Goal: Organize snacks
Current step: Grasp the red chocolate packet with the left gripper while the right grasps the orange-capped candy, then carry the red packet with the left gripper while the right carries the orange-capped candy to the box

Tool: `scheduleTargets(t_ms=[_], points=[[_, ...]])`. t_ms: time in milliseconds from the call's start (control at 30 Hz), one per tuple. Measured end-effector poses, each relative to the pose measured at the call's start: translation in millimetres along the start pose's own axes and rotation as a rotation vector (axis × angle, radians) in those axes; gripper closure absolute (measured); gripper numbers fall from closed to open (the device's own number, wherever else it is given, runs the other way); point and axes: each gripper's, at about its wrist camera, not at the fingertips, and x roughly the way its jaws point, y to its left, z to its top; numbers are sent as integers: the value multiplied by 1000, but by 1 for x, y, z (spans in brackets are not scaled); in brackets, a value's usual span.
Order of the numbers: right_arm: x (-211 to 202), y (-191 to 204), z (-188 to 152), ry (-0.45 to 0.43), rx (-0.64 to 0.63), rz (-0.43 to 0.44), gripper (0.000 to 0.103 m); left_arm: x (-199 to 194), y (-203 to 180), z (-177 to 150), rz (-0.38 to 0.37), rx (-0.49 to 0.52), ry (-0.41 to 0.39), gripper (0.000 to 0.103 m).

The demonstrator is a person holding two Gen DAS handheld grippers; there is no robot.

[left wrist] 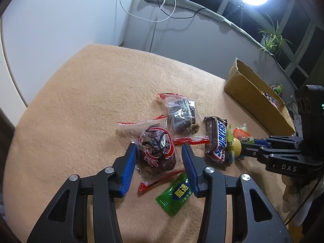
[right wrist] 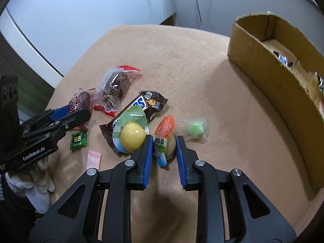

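Snacks lie on a tan cloth-covered table. My left gripper is open, its blue pads on either side of a clear red-printed date packet. Behind it lies a second dark-fruit packet, a Snickers bar and a green candy. My right gripper is open around an orange corn-shaped jelly snack that lies over a yellow jelly cup. Another yellow jelly cup lies on the Snickers bar. A green wrapped sweet lies to the right.
An open cardboard box stands at the table's right, with wrapped snacks inside; it also shows in the left wrist view. A pink sachet and the green candy lie near the left gripper. Walls, cables and a lamp are behind.
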Motion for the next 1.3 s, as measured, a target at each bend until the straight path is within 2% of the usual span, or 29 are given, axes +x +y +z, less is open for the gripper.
scheduleTargets(t_ms=[267, 633, 933, 1300], points=[[-12, -4, -7, -42, 13, -12, 81, -3, 3, -1, -3, -13, -13, 70], [-47, -7, -9, -123, 23, -27, 81, -23, 4, 3, -3, -30, -63, 70], [-91, -30, -9, -203, 71, -51, 81, -42, -18, 22, -43, 2, -130, 70], [-135, -79, -4, -276, 145, -108, 81, -37, -58, 54, -102, 57, -167, 70]])
